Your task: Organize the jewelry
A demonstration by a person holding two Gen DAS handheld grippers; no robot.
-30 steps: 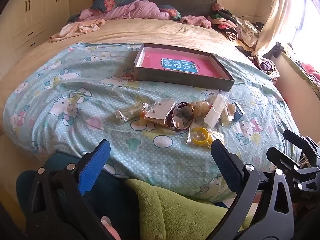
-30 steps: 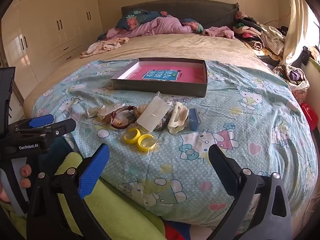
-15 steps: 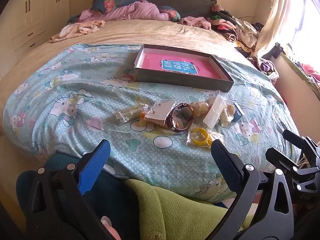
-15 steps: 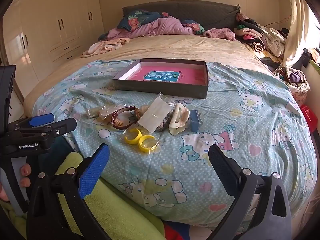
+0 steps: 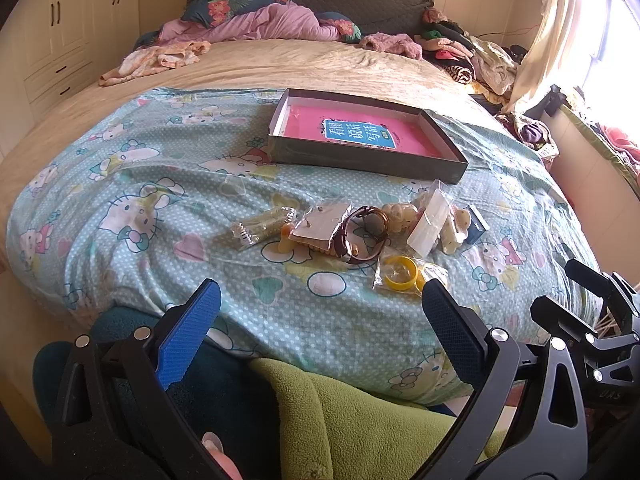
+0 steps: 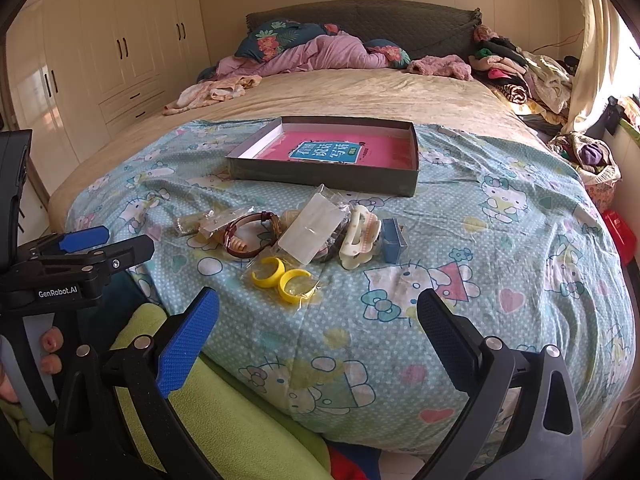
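A pile of jewelry lies on the Hello Kitty sheet: yellow bangles in a clear bag [image 5: 401,278] [image 6: 285,279], a brown bracelet [image 5: 365,236] [image 6: 250,236], a clear packet [image 6: 313,229], a cream hair claw [image 6: 358,238], a small blue box [image 6: 394,240] and a bagged silver chain [image 5: 262,227]. Behind it stands an open grey box with a pink bottom [image 5: 362,136] [image 6: 332,152]. My left gripper [image 5: 320,332] and right gripper [image 6: 318,330] are both open and empty, held at the bed's near edge, short of the pile.
Green and teal fleece [image 5: 352,416] lies below the grippers. Clothes and pink bedding [image 6: 320,56] are heaped at the head of the bed. A wardrobe [image 6: 100,52] stands on the left, a curtain and window [image 5: 580,40] on the right.
Both grippers have edged slightly forward and upward toward the bed; the jaws stay open. Nothing on the bed has moved.
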